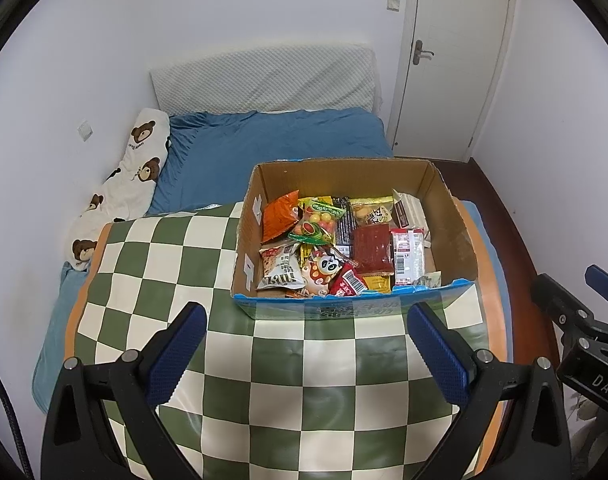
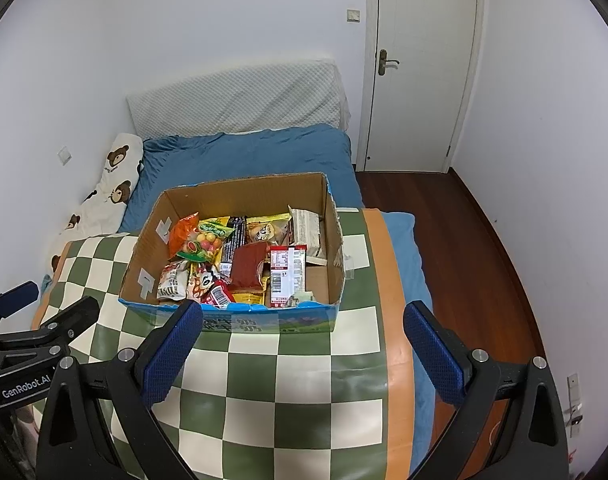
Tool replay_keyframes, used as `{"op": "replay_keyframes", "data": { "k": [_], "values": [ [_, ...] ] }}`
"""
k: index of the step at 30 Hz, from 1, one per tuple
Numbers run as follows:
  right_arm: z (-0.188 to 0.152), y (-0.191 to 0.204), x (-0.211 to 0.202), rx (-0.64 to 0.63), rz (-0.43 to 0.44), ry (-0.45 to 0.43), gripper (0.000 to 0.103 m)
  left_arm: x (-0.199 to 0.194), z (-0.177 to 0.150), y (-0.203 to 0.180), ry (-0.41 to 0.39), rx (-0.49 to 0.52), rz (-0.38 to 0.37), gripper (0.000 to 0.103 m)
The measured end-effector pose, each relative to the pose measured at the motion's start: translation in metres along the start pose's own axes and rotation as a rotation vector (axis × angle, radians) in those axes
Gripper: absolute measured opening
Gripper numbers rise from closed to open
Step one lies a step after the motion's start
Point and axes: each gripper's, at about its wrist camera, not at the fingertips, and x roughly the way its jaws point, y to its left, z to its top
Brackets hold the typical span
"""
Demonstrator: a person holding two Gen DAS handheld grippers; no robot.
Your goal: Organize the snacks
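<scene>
Snacks fill one open cardboard box [image 1: 455, 224], which sits on a green-and-white checkered mat [image 1: 296, 364] toward its far right part; the mat lies over a bed with a blue sheet [image 1: 264, 148]. The packets lie in a loose heap against the box's left and middle, while the right part of its floor is bare cardboard. Countable on top: one orange packet [image 1: 278, 216] at the far left, one green bag of round coloured candies [image 1: 317, 222] just beside it, one dark red flat pack [image 1: 371, 248] in the middle, one white-and-red pack with a barcode [image 1: 407, 256] to its right, one panda-printed pouch [image 1: 323, 270] near the front wall, and one yellow bag [image 1: 371, 210] at the back. Others beneath are too overlapped to count.

Two grippers hover above the mat on the near side of the box, apart from it. The left gripper [image 1: 305, 350] is spread wide with nothing between its blue pads [image 1: 176, 352]. The right gripper [image 2: 302, 350] is likewise released and empty. Each shows at the edge of the other's view.

One bear-print pillow [image 1: 138, 168] lies along the left wall, and one white door [image 1: 451, 56] stands closed behind.
</scene>
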Motion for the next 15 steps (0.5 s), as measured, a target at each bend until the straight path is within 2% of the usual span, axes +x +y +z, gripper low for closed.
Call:
{"op": "replay_keyframes", "data": {
  "k": [15],
  "values": [
    [0.0007, 0.0005, -0.0021, -0.004, -0.003, -0.002, 0.102, -0.0019, -0.0003, -0.0001, -0.006, 0.007, -0.003, 0.103]
  ]
}}
